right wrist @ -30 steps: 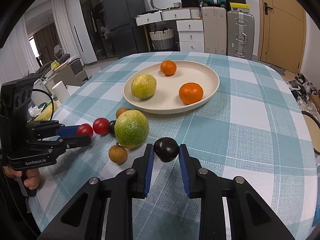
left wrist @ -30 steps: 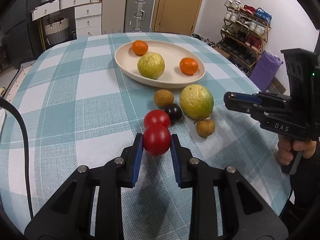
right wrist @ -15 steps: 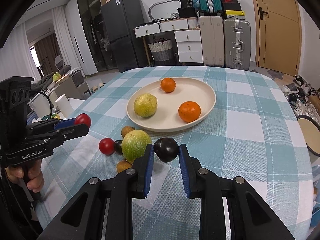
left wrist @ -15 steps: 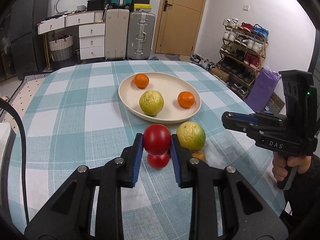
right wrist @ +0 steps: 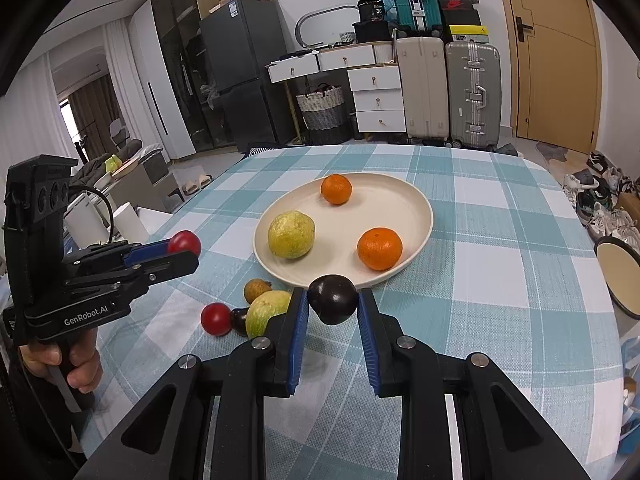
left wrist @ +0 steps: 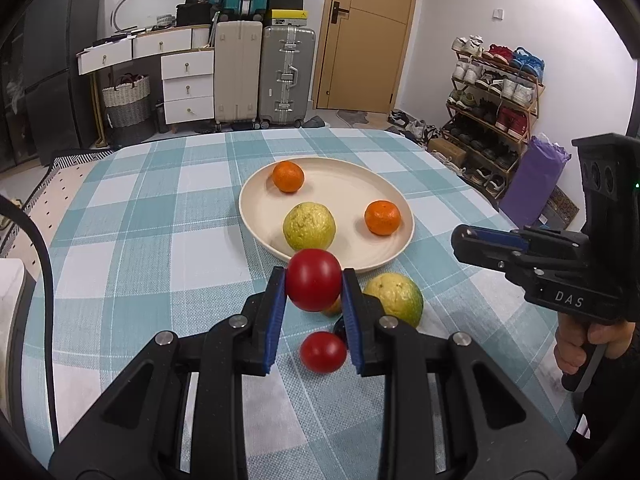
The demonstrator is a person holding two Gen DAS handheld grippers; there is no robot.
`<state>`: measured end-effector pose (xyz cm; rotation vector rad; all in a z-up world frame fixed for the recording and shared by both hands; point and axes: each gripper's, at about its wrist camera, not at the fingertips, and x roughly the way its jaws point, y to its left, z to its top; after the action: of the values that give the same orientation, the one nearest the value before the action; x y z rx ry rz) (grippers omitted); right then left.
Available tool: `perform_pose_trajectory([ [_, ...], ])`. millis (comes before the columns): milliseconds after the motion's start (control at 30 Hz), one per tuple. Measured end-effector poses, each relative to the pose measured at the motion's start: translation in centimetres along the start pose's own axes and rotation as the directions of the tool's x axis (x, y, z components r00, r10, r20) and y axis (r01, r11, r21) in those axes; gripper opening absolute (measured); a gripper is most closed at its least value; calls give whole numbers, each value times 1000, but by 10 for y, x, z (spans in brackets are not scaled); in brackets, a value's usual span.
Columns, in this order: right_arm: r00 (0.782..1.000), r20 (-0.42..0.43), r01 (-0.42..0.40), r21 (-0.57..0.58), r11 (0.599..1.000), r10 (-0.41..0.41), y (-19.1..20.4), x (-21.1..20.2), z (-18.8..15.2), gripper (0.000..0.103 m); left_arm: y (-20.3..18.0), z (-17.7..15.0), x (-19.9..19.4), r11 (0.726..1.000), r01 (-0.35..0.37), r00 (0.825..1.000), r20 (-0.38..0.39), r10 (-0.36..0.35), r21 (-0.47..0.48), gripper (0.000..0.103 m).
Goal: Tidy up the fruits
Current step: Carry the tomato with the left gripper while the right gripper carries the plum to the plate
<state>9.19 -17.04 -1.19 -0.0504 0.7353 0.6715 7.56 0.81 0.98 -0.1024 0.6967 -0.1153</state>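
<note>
My left gripper [left wrist: 314, 280] is shut on a red tomato [left wrist: 314, 279] and holds it in the air in front of the cream plate [left wrist: 352, 184]. The tomato also shows in the right wrist view [right wrist: 185, 242]. My right gripper [right wrist: 333, 300] is shut on a dark plum [right wrist: 333, 299], held above the table near the plate's [right wrist: 404, 204] front rim. The plate holds two oranges [right wrist: 379, 249] [right wrist: 336, 189] and a yellow-green fruit [right wrist: 291, 234]. On the cloth lie a second tomato [right wrist: 216, 319], a green fruit [right wrist: 266, 312], a small brown fruit [right wrist: 257, 289] and a dark fruit [right wrist: 239, 320].
The round table has a teal checked cloth [left wrist: 132, 248]. Suitcases [left wrist: 286, 76] and drawers [left wrist: 187, 84] stand behind it, a shoe rack [left wrist: 494, 104] to the right. A round stool [right wrist: 622, 276] stands by the table's right edge.
Both grippers have risen and drawn back with their fruit, so the loose fruits on the cloth now sit lower in both views. The grips have not changed.
</note>
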Motion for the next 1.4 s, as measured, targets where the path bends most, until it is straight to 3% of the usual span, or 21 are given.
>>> perform_pose_trajectory([
  [1000,997,-66,-39,42,998,42,-19,60,29,26,-6,28,83,997,80,991,-105,-79,5,24],
  [1400,993,-109,-44,36,998,48,-22,86,31,26,-4,28,102,997,80,987,-145,-76,19,25],
])
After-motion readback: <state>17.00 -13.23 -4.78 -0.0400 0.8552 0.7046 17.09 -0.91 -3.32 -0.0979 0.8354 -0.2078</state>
